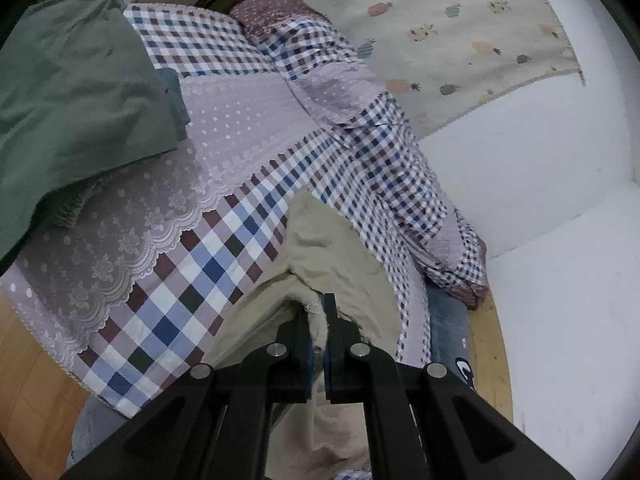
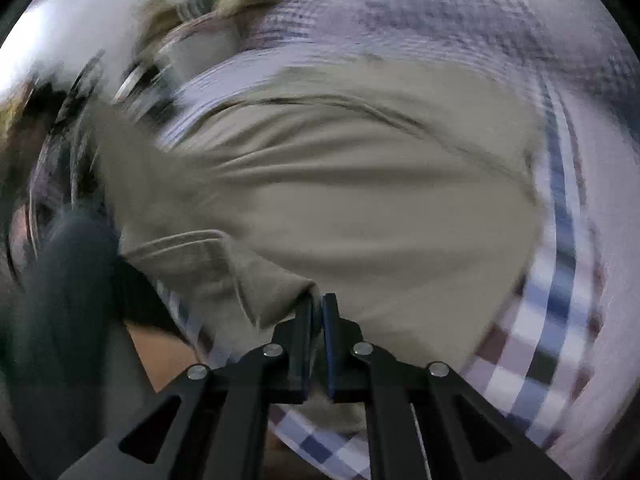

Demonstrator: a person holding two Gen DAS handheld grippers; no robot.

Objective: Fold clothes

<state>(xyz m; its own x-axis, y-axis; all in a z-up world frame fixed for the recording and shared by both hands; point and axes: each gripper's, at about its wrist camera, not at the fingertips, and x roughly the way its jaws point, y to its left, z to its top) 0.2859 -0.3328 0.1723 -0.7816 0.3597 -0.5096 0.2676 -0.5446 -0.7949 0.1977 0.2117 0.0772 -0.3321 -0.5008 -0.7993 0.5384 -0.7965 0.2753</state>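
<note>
Claws (image 1: 319, 312) (image 2: 317, 311) both pinch beige garment (image 2: 360, 208) over checked bedspread (image 1: 192, 288)

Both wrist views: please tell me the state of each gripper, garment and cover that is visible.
Left gripper: shut on the beige cloth garment.
Right gripper: shut on the same garment.
Beige cloth garment: pinched at two places, creased, lying partly on the cover.
Checked patchwork bed cover: spread out, bunched along the wall side.
Grey-green garment: lying in a loose heap, not folded.

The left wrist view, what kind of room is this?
Most likely a bedroom: a bed with a checked quilt, a green pillow and a wooden floor, with beige clothing being folded on it.
</note>
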